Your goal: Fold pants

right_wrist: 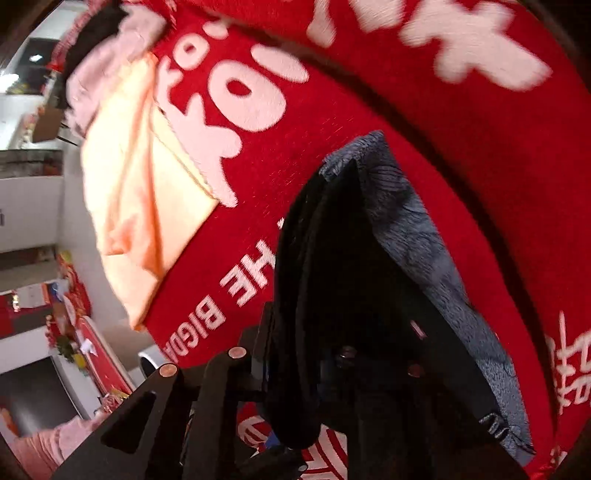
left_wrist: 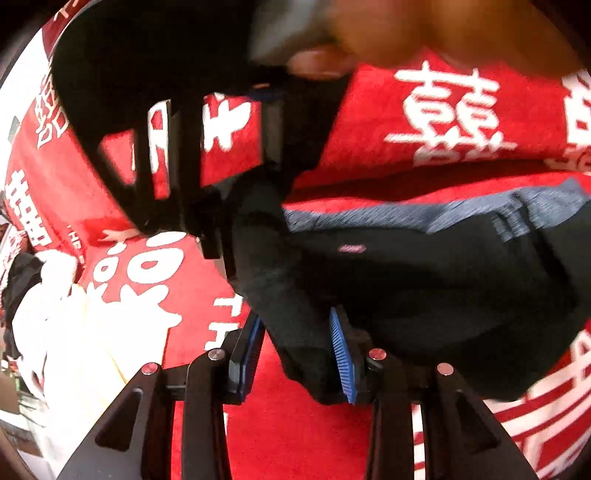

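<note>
Black pants [left_wrist: 424, 295] with a grey inner lining [left_wrist: 406, 214] lie bunched on a red cloth [left_wrist: 295, 424] printed with white characters. My left gripper [left_wrist: 297, 354] is shut on a thick fold of the black fabric, its blue pads [left_wrist: 341, 347] on either side. My right gripper [left_wrist: 240, 236] reaches in from the upper left and bites the same bunch a little farther along. In the right wrist view the pants [right_wrist: 332, 277] drape over my right gripper [right_wrist: 303, 347] and hide most of its fingers; the fabric sits squeezed between them.
A pale yellow garment [right_wrist: 140, 206] and a pink one [right_wrist: 110, 55] lie on the red cloth [right_wrist: 369, 92] to the left; the yellow garment [left_wrist: 74, 350] also shows in the left wrist view. A blurred hand [left_wrist: 388, 29] is at the top. Shelves and room clutter lie beyond the cloth's left edge.
</note>
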### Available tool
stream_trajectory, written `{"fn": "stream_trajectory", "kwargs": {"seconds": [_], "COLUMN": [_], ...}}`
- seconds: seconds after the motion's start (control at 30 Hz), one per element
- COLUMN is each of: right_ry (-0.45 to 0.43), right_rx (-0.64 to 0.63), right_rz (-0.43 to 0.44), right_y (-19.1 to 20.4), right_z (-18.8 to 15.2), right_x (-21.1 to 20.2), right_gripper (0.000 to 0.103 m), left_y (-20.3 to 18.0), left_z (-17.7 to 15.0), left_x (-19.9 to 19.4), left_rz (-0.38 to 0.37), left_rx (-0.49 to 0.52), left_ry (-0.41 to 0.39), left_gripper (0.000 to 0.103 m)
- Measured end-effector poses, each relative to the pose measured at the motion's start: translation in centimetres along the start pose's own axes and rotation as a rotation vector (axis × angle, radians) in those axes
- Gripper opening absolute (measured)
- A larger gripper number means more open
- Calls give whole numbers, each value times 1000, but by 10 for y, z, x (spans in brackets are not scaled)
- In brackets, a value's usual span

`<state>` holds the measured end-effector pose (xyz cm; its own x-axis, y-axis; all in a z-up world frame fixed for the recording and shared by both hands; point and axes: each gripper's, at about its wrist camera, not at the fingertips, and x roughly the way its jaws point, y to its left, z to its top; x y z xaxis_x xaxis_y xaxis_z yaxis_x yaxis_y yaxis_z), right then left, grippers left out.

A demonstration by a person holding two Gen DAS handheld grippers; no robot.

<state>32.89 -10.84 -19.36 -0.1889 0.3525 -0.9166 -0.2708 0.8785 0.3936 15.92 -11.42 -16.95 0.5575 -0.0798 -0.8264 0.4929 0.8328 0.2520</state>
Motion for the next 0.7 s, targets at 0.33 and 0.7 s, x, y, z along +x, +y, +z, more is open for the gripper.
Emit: {"fn": "stream_trajectory", "kwargs": {"seconds": [0.33, 0.7], "right_ry": [-317, -593], "right_rx": [191, 439], "right_rz": [254, 374], "right_y": [-78, -188], "right_z": [-123, -310], "right_x": [-89, -142], "right_gripper": [17, 17], "left_y": [-63, -214], "left_z": [48, 77], "left_x": [-71, -121], "left_rz": [-169, -340], "left_rx": [46, 255], "left_ry": [-91, -138], "left_gripper": [38, 38]}}
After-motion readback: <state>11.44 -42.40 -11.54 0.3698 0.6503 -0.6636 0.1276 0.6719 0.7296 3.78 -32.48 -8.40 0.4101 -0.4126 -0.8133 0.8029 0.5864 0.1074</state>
